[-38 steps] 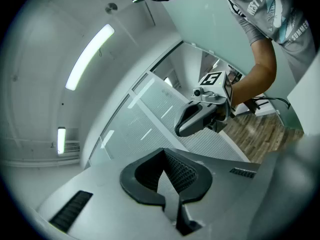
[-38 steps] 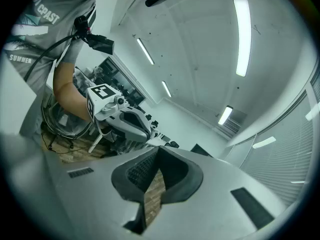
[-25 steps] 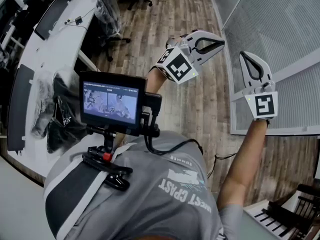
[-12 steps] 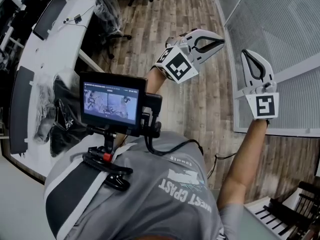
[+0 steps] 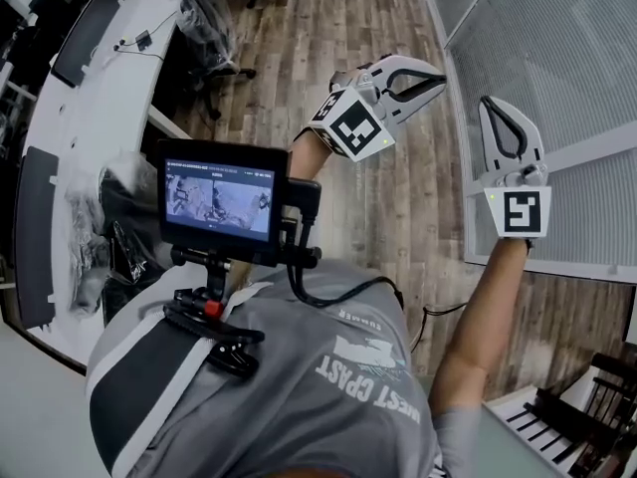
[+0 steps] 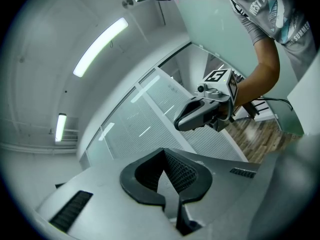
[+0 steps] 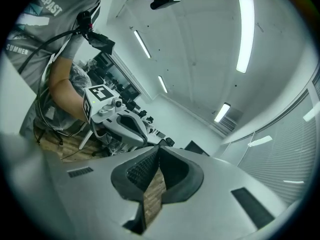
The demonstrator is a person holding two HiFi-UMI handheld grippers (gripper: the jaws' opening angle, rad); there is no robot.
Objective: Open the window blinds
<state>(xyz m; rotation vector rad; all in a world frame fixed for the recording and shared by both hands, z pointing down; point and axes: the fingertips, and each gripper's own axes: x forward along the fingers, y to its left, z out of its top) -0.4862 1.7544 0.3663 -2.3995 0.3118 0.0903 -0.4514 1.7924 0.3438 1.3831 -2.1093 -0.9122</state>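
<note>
Closed window blinds [image 5: 567, 58] fill the wall ahead; with left gripper [image 5: 441, 76] and right gripper [image 5: 495, 105] fingers pinched together, empty, I'd seek the cord.

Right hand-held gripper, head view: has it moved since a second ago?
Yes, slightly: the right hand-held gripper is farther up from the white frame bar.

A grey short-sleeved T-shirt [image 5: 328, 406] with white lettering covers the torso. At its ten o'clock a black monitor [image 5: 221, 202] sits on a black clamp with a red knob [image 5: 210, 311], and a black cable [image 5: 343, 292] loops off at the monitor's four o'clock. The left gripper [image 5: 438, 76] and right gripper [image 5: 491, 106] match: pale grey shells and black-lined jaws, each with a white cube [image 5: 353, 127] bearing black square markers.
</note>
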